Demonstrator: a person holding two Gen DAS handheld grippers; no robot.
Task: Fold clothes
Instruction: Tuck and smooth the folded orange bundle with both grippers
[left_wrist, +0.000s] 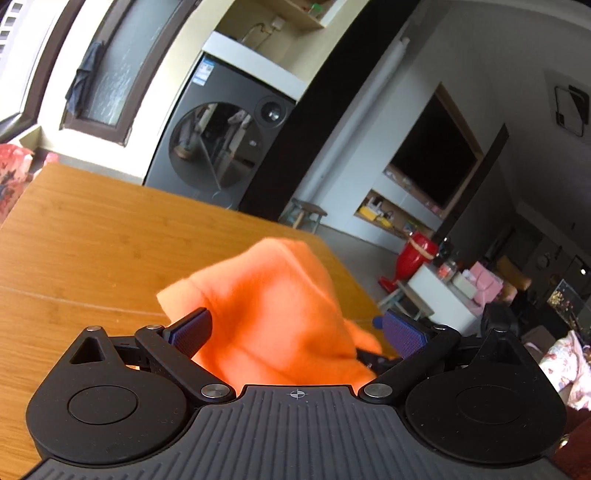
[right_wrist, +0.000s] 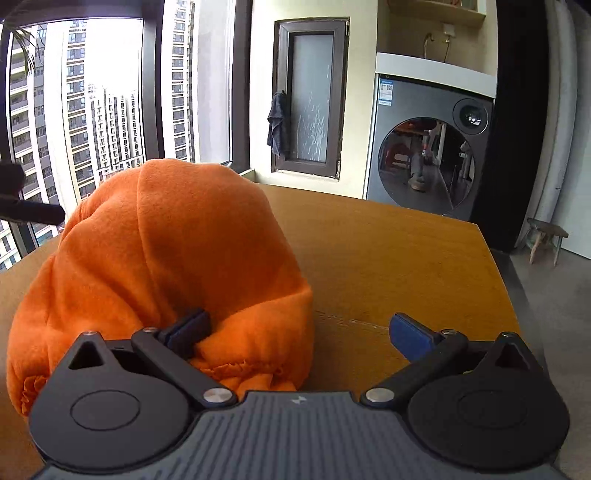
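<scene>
Both tongs gape wide: left tongs (left_wrist: 295, 328) straddle the orange garment (right_wrist: 162, 266), right tongs (right_wrist: 299, 332) beside it. Pinch an edge, then spread it flat on the desk (right_wrist: 388, 258).

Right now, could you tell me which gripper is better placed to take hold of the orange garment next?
Left. The orange garment fills the gap of the open left gripper; in the right gripper it only bunches around one finger.

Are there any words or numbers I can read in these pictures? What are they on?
No text here can be read.
Blue and white sticker on the washing machine: print and a square code, too small to read.
The same sticker in the left wrist view: blurred.
Crosshair mark on the left gripper body and small logo on the right one: symbols, not words.
</scene>
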